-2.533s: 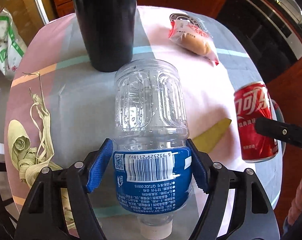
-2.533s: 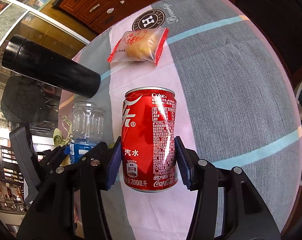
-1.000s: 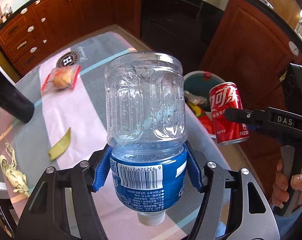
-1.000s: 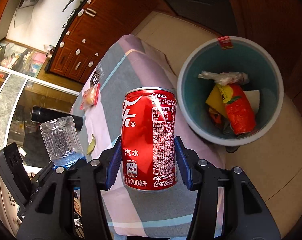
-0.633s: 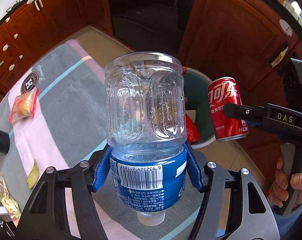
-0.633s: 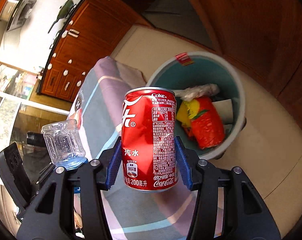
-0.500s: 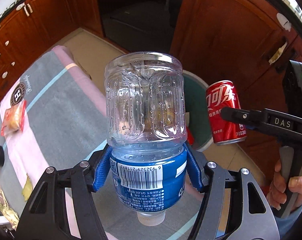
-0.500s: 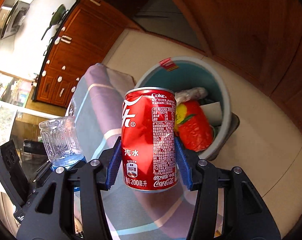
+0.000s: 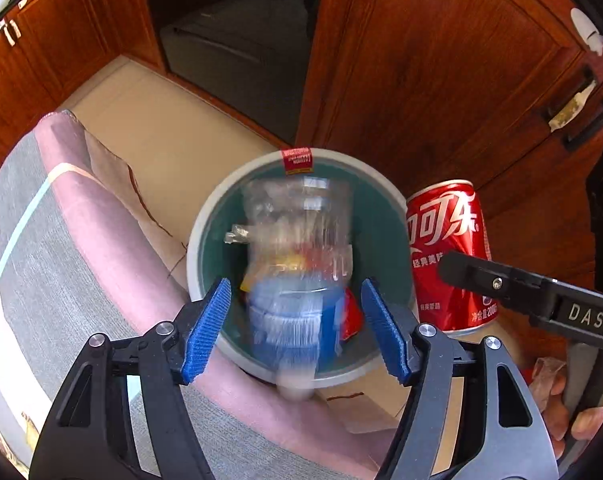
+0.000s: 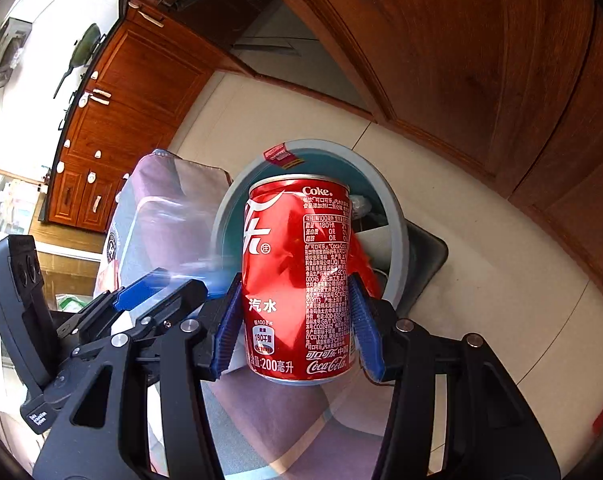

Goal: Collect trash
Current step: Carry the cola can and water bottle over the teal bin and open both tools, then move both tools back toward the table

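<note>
The left gripper [image 9: 295, 330] is opening, its blue ribbed pads [image 9: 205, 330] standing clear of the plastic bottle [image 9: 297, 276]. The bottle is appearing as a motion-blurred shape between the jaws, cap toward the camera, directly over the mouth of the trash bin [image 9: 205, 232]; it is judged to be dropping in. The right gripper [image 10: 297, 326] is clamping the red cola can [image 10: 299, 276] at medium width, both pads pressing on its sides. In the left wrist view the can is hanging at 3 o'clock of the bin, just outside the rim.

Progress, as a judgement: the bottle is being released, and the can is the next item, not yet over the opening. The bin is already containing a red-and-yellow wrapper [image 9: 351, 316] and a crumpled clear film [image 9: 237, 236]. Whether further trash is waiting on the desk [image 9: 41, 272] cannot be told from these views.

Materials and shapes:
- Bottle: clear ribbed plastic, blue label band, white cap.
- Can: short aluminium cylinder, glossy red, visibly dented on the printed face.
- Bin: round, pale grey rim, teal inner wall, red sticker at 12 o'clock.
- Desk: covered by a soft cloth in grey and mauve blocks with a light stripe, draping over the edge at 9 o'clock of the bin.
</note>
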The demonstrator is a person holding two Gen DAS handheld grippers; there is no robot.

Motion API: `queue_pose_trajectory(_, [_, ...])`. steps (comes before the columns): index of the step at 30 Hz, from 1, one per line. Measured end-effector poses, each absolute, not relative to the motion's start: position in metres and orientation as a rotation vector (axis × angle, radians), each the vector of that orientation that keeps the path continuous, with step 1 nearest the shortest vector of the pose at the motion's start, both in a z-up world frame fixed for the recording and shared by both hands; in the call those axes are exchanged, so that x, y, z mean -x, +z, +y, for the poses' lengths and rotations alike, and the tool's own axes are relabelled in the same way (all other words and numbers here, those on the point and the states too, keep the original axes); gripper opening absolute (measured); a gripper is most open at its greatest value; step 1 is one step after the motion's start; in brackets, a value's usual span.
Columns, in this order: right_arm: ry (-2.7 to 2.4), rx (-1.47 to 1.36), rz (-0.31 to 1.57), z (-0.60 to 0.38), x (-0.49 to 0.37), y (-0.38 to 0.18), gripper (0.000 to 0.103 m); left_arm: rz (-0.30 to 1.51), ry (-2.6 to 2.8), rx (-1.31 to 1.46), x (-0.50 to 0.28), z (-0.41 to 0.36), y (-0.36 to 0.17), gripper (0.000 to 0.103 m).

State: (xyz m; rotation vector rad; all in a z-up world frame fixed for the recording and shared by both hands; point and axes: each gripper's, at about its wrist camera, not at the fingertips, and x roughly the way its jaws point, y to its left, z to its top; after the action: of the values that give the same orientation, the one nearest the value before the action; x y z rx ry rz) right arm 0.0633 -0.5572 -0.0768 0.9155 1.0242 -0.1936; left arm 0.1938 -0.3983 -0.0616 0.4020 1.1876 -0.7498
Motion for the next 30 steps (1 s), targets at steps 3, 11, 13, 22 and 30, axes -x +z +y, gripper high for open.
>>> queue_pose_trajectory(3, [-0.190,-0.914,1.035,-0.555,-0.067,-0.081,0.049,1.200,-0.740,-0.400,-0.194,-0.393,-0.067,0.071])
queue_pose_trajectory(11, [-0.188,-0.914,1.052,-0.548,-0.073,-0.086,0.049,1.213,-0.709,-0.397,-0.184,-0.375,-0.066,0.085])
queue_pose_trajectory(13, [-0.193,-0.912,1.055,-0.547,-0.073,-0.087,0.049,1.202,-0.700,-0.396,-0.181,-0.374,-0.061,0.091])
queue_pose_trajectory(22, [-0.165,-0.901,1.070,-0.527,-0.095,-0.087,0.061,1.205,-0.682,-0.363,-0.178,-0.343,-0.056,0.098])
queue_pose_trajectory(30, [-0.200,-0.864,1.086,-0.518,-0.097,-0.083,0.076,1.222,-0.682,-0.322,-0.179,-0.327,-0.055,0.098])
